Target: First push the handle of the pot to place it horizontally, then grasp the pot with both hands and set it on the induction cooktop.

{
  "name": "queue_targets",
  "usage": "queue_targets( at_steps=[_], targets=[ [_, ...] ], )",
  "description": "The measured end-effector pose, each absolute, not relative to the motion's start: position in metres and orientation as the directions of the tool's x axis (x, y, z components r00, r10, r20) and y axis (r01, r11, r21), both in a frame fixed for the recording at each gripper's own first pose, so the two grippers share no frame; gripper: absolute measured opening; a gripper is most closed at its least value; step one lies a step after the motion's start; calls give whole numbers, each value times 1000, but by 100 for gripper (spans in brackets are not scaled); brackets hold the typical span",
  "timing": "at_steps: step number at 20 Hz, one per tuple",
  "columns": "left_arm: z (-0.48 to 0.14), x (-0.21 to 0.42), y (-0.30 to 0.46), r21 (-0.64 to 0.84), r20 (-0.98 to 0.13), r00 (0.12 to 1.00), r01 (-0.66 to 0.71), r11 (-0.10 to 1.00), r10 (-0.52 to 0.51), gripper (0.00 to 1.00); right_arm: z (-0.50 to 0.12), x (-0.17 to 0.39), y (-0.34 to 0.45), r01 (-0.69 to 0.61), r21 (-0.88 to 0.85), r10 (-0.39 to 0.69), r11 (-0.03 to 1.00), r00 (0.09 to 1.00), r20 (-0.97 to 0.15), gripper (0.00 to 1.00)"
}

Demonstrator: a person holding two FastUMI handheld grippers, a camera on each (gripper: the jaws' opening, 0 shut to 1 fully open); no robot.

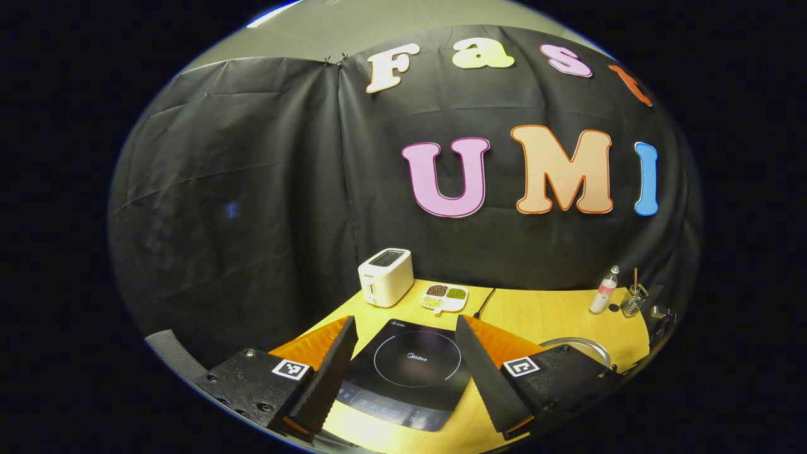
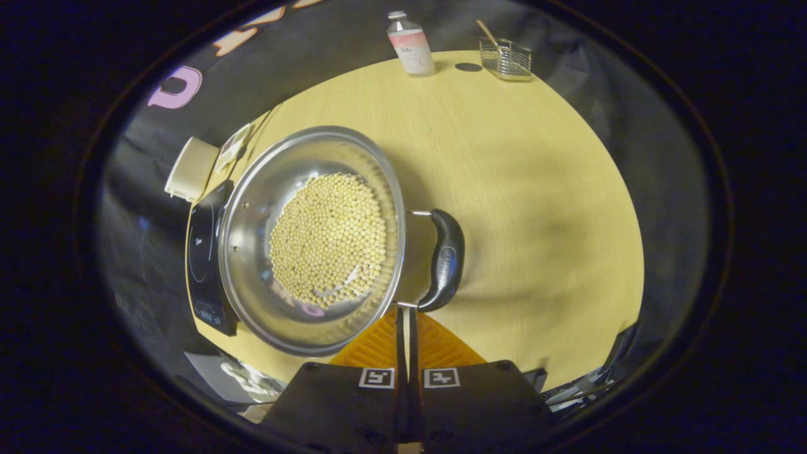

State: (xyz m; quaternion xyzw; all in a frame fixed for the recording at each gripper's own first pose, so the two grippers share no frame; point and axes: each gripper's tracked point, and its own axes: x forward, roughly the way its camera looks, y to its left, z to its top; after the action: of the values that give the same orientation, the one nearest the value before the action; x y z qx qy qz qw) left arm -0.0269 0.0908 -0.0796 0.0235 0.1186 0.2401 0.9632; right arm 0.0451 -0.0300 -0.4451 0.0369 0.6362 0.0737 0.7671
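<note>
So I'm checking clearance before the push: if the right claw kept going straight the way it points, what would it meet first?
Probably the pot's handle: the shut right claw points at its near end, beside the pot. Depth is unclear, so it may pass over it.

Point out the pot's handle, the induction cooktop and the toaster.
pot's handle (image 2: 445,260): right gripper view, middle of the dark curved grip beside the pot.
induction cooktop (image 1: 413,362): left gripper view, centre of the glass top inside the ring.
toaster (image 1: 386,277): left gripper view, its front face.
</note>
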Motion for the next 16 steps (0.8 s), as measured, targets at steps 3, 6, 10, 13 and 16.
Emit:
queue_targets(
  at_steps=[3,6,10,13,16],
  targets=[
    [-84,-25,88,116,-230,849,-460,880,475,96,-445,55,-34,-83,141,154,986,183,-971,3],
    [-89,-23,84,113,-242,845,-463,879,476,99,-445,67,-36,-89,131,146,987,190,-971,3],
    [-97,-20,78,104,-267,836,-470,877,480,99,-444,76,-36,-88,139,153,986,187,-970,0],
    [-102,-18,73,103,-280,833,-468,878,477,96,-445,79,-36,-99,156,172,983,173,-970,3],
    [-106,-14,67,108,-288,833,-462,880,473,96,-446,77,-41,-111,164,181,980,170,-969,7]
  ],
)
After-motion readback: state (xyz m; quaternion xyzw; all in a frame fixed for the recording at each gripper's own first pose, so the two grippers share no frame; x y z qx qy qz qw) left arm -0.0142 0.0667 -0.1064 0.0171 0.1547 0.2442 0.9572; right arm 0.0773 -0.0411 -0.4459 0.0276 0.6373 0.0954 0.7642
